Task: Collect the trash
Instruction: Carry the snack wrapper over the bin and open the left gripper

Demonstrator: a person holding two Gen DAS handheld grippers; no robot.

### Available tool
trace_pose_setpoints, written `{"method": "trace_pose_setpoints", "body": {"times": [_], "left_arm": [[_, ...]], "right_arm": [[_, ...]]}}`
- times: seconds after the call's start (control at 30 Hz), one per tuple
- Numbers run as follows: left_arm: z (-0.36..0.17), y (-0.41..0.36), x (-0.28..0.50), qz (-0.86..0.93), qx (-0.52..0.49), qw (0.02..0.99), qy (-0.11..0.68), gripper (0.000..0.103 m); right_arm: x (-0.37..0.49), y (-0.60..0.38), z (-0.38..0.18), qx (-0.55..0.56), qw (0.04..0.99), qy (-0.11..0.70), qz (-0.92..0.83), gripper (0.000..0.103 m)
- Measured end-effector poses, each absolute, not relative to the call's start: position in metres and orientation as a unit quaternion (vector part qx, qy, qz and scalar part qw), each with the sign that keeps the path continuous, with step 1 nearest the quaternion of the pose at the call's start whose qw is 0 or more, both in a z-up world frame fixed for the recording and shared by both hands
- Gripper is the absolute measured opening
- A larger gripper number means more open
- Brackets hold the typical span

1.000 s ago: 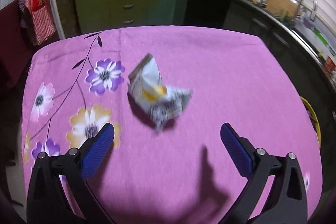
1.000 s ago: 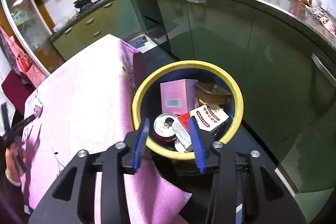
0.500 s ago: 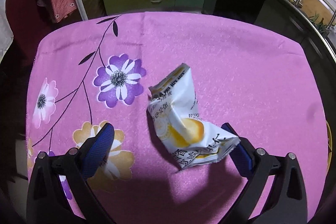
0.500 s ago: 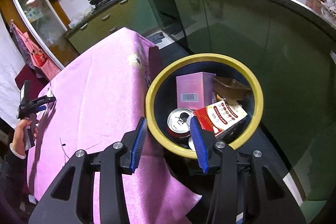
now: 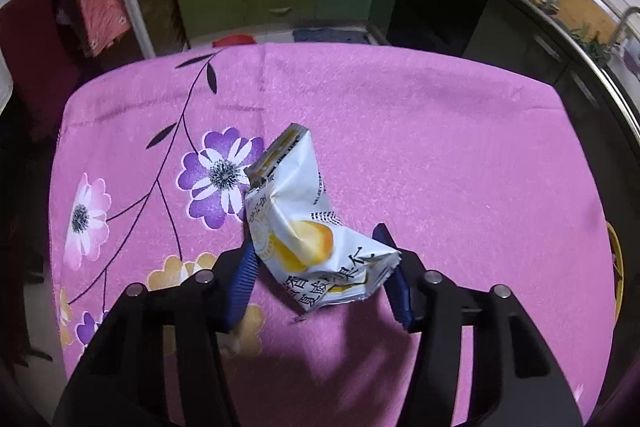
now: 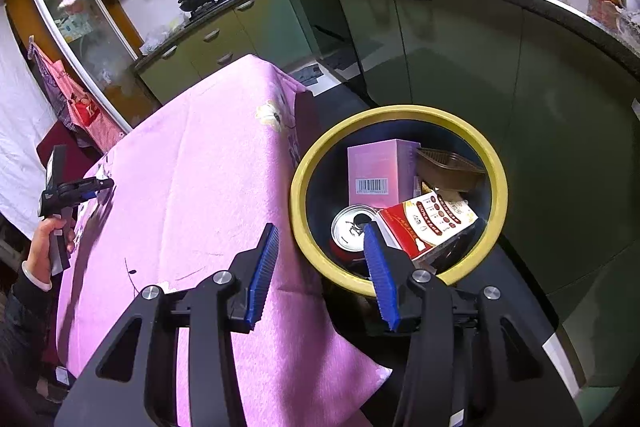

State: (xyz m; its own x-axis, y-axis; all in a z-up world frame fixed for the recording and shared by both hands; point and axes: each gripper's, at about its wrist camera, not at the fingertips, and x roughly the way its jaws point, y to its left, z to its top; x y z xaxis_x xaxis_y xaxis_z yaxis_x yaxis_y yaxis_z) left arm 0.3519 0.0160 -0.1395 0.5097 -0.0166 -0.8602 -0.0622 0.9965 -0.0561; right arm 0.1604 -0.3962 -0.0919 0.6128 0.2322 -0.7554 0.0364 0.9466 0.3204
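Since the earlier frame the left gripper (image 5: 320, 267) has slid forward and its jaws have just been closing around the crumpled snack wrapper (image 5: 308, 227) on the pink floral tablecloth (image 5: 440, 147), both pads now touching it. The right gripper (image 6: 320, 267) hangs half open and empty over the yellow-rimmed trash bin (image 6: 304, 163).

Crumpled white snack wrapper (image 5: 308, 227) with yellow print, slanting on pink floral tablecloth (image 5: 420, 147)

Wrapper (image 5: 304, 227) on tablecloth (image 5: 440, 147), flower print (image 5: 220, 179) to its left, bin (image 6: 400, 195) beside table edge
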Motion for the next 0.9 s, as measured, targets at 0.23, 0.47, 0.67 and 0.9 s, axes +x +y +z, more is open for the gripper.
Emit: {"method": "trace_pose_setpoints", "body": {"times": [0.23,0.47,0.67,0.9], "left_arm": [[-0.11,-0.001,0.302,-0.047,0.006,0.897,0.44,0.052],[-0.068,-0.059,0.259,-0.135,0.058,0.903,0.403,0.052],[-0.051,-0.138,0.244,-0.23,0.092,0.89,0.384,0.052],[-0.064,-0.254,0.24,-0.334,0.141,0.851,0.38,0.052]], "right_arm": [[0.163,-0.389,-0.088,0.146,0.887,0.434,0.059,0.045],[0.161,-0.388,-0.085,0.143,0.89,0.429,0.061,0.045],[0.147,-0.405,-0.078,0.149,0.895,0.418,0.044,0.045],[0.12,-0.442,-0.072,0.163,0.899,0.407,0.005,0.045]]}}
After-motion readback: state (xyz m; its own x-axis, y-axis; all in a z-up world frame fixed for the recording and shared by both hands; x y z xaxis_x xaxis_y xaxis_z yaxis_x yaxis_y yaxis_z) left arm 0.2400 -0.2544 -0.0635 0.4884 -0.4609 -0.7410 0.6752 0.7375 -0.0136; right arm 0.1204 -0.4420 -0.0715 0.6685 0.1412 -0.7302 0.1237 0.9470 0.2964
